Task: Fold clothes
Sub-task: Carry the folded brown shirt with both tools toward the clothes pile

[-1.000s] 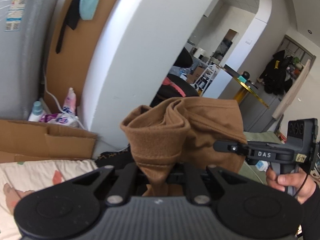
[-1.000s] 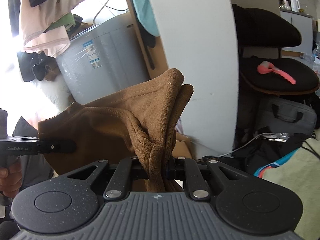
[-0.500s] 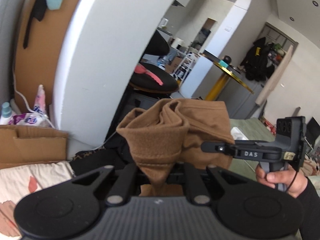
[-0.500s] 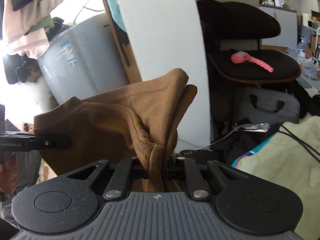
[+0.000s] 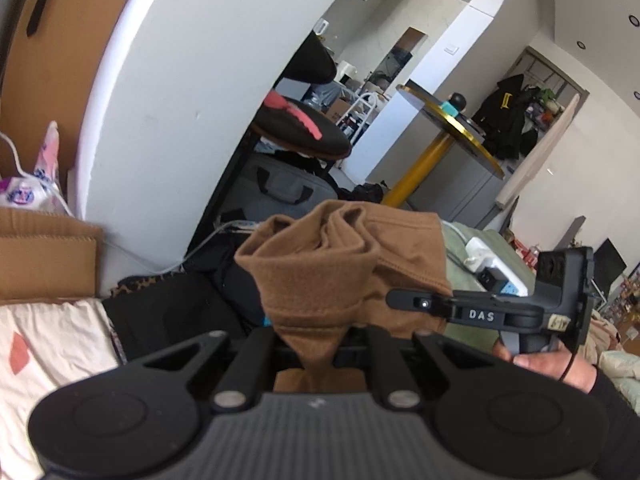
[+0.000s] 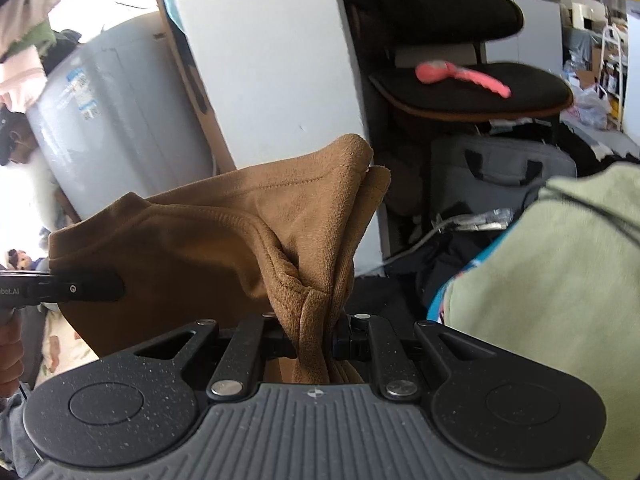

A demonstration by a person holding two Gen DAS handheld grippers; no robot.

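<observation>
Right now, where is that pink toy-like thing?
In the right wrist view, the pink toy lies upper right on the black chair seat, above the grey bag.

— The brown garment [image 6: 224, 236]: soft, matt cloth with a brushed, fleecy nap, stitched seams and a ribbed cuff.

— And the left hand-held gripper [image 5: 318, 354]?

— Matt black plastic, faintly speckled, a ribbed grey panel near the lens, shiny metal rivets at its links. The right hand-held gripper [image 6: 314, 346] looks the same.

— Around them?

— A flat, matt cardboard box [image 5: 44, 256] far left; a pale green, towel-like cloth [image 6: 560, 280] at right; a glossy gold-coloured table leg [image 5: 420, 168].
</observation>
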